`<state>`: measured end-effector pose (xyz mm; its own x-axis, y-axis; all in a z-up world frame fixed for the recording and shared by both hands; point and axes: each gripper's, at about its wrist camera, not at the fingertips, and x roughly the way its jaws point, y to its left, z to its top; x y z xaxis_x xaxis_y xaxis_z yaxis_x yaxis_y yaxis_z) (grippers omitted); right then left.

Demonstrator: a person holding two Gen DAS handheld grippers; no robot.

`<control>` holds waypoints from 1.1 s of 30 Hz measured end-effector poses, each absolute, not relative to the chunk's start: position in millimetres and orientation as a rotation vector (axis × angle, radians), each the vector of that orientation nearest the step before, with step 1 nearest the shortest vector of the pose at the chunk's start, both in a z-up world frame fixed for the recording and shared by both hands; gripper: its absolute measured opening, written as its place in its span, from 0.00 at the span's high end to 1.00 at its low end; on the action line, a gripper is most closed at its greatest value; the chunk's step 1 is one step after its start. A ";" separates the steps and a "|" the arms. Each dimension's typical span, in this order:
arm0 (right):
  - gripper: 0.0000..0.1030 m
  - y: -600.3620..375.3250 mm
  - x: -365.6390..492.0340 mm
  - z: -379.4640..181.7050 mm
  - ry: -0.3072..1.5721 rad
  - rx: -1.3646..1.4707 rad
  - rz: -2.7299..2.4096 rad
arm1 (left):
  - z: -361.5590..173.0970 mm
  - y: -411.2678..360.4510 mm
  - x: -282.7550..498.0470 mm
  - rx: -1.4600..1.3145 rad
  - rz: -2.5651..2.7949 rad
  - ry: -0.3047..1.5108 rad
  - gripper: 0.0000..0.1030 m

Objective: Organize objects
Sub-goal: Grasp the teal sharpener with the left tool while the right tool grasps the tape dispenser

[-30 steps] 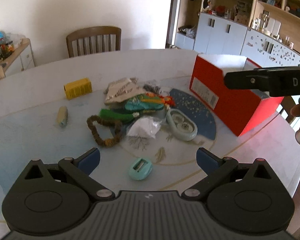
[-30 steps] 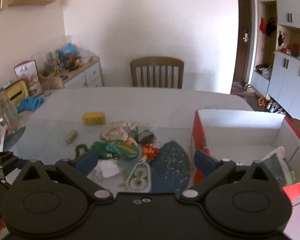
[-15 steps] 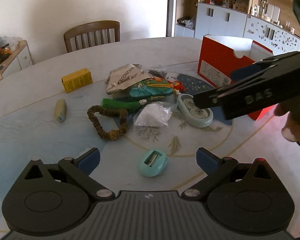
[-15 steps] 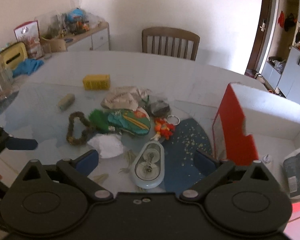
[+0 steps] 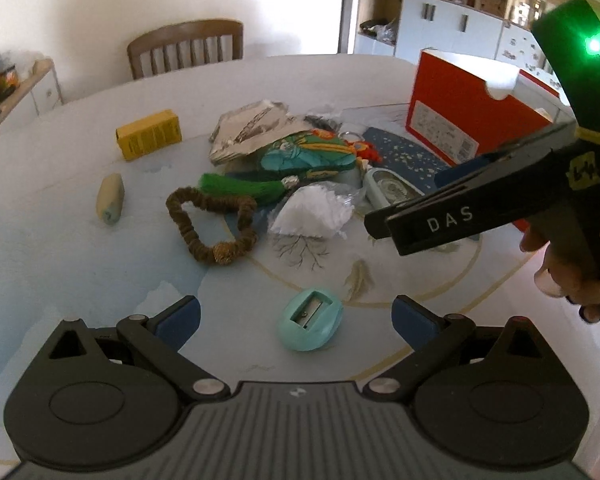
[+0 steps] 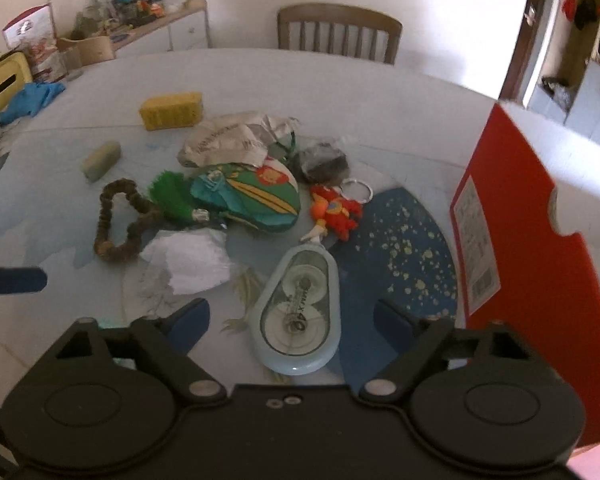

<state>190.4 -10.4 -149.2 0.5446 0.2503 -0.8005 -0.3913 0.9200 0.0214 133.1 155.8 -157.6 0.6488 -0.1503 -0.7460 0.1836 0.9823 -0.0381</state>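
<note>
Your right gripper (image 6: 290,318) is over the tape dispenser (image 6: 296,312), jaws closing but not touching it yet.

The dispenser lies flat between the blue pads near the table's (image 5: 40,216) middle, right beside the red box (image 6: 532,256) by the right edge. Your left gripper (image 5: 296,316) is wide open with nothing in it, and the sharpener (image 5: 310,325) sits on the table between its pads, toward the near edge. The bead loop (image 5: 212,220) and yellow box (image 5: 148,134) lie further left.

**Surface layout**

Clutter sits mid-surface (image 5: 60,240); box (image 5: 460,120) at right edge; chair (image 5: 186,50) behind; sharpener (image 5: 310,326) nearest, alone; correction tape (image 6: 296,320) between tissue (image 6: 192,260) and box; bead loop (image 5: 212,224) left of tissue; eraser (image 5: 110,198) further left.
</note>
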 end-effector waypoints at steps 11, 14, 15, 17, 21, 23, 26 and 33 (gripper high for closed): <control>0.38 -4.5 195.9 -155.6 0.941 -0.158 0.393 | -158.6 154.9 134.0 0.053 -0.220 0.854 0.28; 0.44 -4.8 196.4 -155.7 0.936 -0.163 0.388 | -159.7 153.1 134.9 0.060 -0.233 0.861 0.40; 0.46 -5.2 196.5 -155.5 0.936 -0.162 0.387 | -160.0 152.5 135.2 0.061 -0.235 0.864 0.42; 0.49 -6.7 197.5 -155.0 0.937 -0.156 0.383 | -161.7 151.2 136.0 0.068 -0.237 0.878 0.48; 0.51 -9.0 198.3 -154.3 0.942 -0.150 0.386 | -163.0 146.7 135.8 0.097 -0.232 0.889 0.60; 0.51 -10.5 197.9 -153.9 0.942 -0.149 0.393 | -162.5 144.4 135.6 0.111 -0.227 0.891 0.66; 0.51 -12.9 195.5 -152.4 0.947 -0.136 0.401 | -161.6 141.4 135.6 0.130 -0.219 0.894 0.67; 0.52 -29.9 185.6 -139.0 0.946 -0.081 0.408 | -155.2 138.0 132.9 0.118 -0.215 0.888 0.67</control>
